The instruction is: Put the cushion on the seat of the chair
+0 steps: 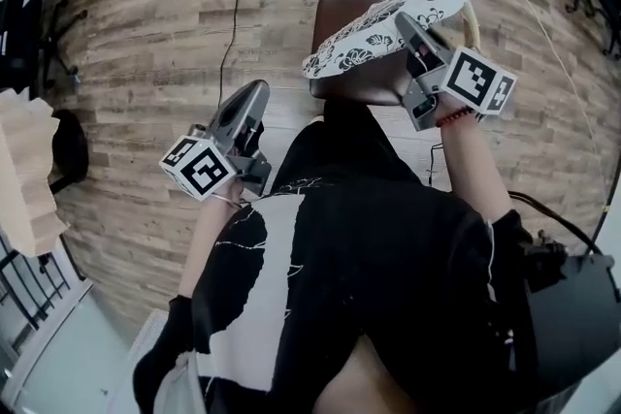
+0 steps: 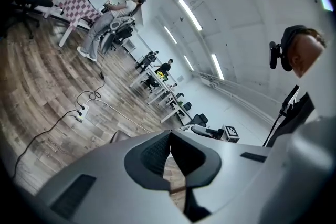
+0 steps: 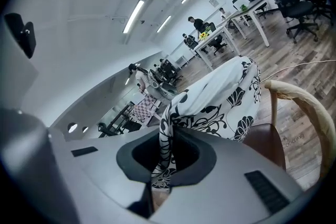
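There is one white cushion with a black flower print, one chair with a brown seat and a curved pale wooden back, and two grippers. The right gripper reaches forward over the chair, its jaws clamped on the cushion's edge. The cushion is held tilted above the seat. The left gripper is lower, beside the chair, with its jaws together on nothing.

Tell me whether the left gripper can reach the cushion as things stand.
Probably yes. The left gripper, shut and empty, hangs left of the cushion, which the right gripper holds over the chair. Nothing stands between them, though its jaws would have to open first.
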Demonstrator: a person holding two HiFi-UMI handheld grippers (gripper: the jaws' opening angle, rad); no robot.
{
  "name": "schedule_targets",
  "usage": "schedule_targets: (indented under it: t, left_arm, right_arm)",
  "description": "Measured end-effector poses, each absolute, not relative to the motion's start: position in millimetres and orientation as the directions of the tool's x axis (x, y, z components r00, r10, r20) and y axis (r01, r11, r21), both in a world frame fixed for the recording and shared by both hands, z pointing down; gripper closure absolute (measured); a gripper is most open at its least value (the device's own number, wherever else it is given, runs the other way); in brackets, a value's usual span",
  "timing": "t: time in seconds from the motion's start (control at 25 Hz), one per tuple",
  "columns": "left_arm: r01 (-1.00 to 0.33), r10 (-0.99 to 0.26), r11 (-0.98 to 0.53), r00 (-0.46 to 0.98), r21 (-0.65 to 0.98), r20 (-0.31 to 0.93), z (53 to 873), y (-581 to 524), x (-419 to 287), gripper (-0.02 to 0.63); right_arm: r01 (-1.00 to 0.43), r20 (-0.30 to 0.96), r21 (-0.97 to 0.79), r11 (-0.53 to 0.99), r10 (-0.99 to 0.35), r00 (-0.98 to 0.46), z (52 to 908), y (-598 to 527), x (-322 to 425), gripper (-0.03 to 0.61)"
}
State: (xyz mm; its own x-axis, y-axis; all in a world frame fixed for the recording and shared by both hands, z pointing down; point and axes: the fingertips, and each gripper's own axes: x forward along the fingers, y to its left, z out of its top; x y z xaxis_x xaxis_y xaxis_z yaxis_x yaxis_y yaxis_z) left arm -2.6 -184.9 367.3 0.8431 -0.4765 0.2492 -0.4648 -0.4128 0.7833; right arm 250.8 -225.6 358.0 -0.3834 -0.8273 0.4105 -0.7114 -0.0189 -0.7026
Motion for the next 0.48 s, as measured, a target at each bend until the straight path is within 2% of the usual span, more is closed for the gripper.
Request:
schedule_targets:
  t: [0.48]
  left_arm:
    - [-0.6, -0.617, -0.319, 0.719, 0.734, 0.32, 380, -115, -27, 0.6]
  right_arm:
    - [-0.672, 0.362, -0.74, 0.018, -0.832, -0.42, 407, -235, 264, 0.551]
